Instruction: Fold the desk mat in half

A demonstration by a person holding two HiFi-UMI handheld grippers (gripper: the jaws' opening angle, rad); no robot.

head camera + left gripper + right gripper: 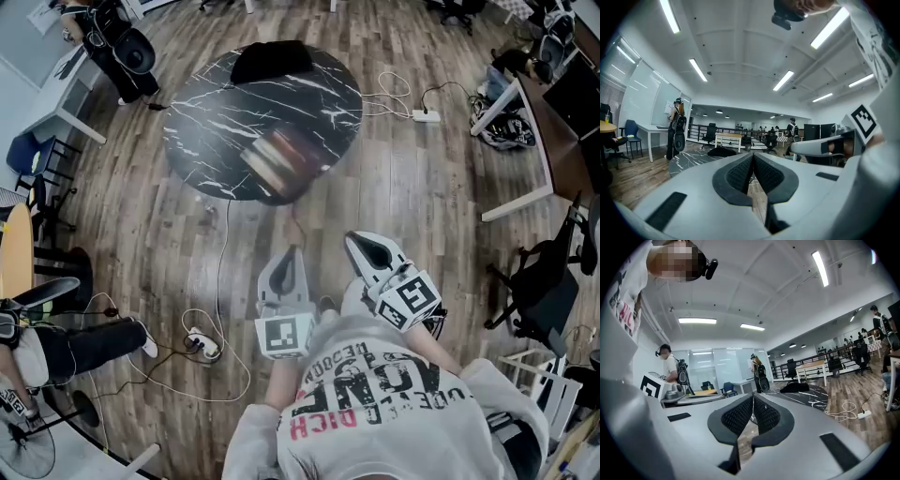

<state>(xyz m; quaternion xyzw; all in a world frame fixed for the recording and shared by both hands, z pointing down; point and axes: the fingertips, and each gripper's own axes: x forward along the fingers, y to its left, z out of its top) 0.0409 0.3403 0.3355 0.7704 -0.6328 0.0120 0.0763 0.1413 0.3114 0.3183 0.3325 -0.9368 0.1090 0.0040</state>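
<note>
while the person stands back from it, the round black marble-patterned table fills the upper centre of the head view, set on a grey-brown plank floor in an open office. the desk mat, a brownish banded shape blurred by motion, lies on the table's near edge, well apart from both tongs; whether it is folded cannot be told. a black bundle sits at the table's far rim. the left gripper and right gripper are held side by side close to the body at lower centre, each with its pads pressed together and nothing between them. a white power strip and loose cables trail over the floor, a white desk stands at upper left and a black office chair at right. long ceiling lights run overhead in the gripper views. the person's grey shirt carries large black and pink lettering, seen upside down and not clearly readable.
</note>
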